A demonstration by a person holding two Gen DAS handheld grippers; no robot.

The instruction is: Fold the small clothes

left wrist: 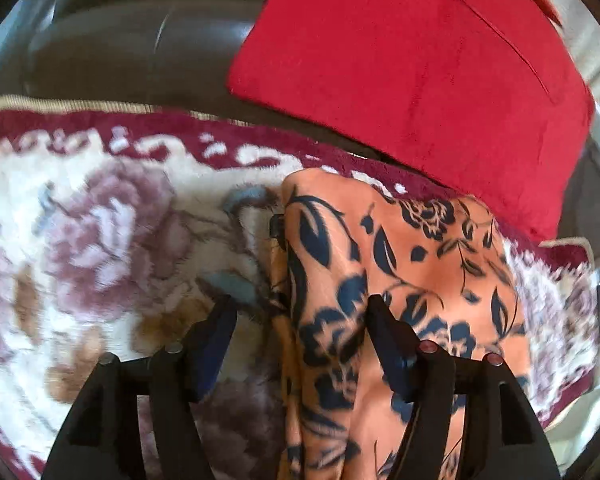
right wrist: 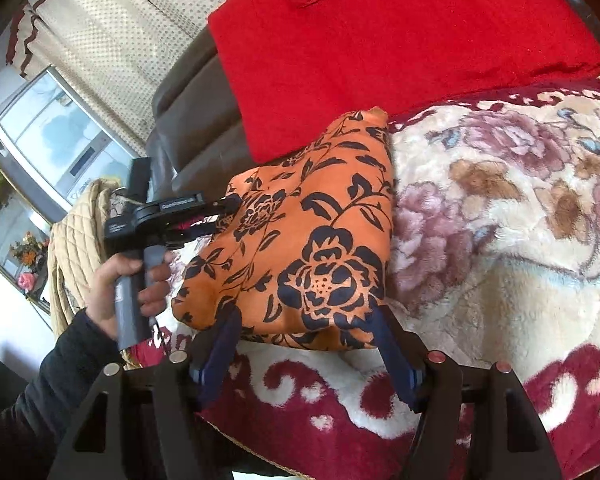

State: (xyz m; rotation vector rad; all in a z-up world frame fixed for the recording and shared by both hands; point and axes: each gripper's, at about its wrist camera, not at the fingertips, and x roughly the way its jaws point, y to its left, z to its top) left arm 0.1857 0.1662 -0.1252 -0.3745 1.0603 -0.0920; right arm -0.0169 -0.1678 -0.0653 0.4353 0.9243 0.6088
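Note:
An orange cloth with a dark blue flower print lies folded on a plush flowered blanket. In the right wrist view my right gripper stands at the cloth's near edge. Its jaws are wide apart and the edge lies between the blue pads. At the cloth's left edge is my left gripper, held by a hand in a dark sleeve. In the left wrist view the left gripper is open. Its right finger is over the cloth and its left finger is over the blanket.
A red cushion leans on a dark leather sofa back just behind the cloth. To the left are a quilted beige fabric, cream curtains and a window. The blanket's maroon border runs along the front.

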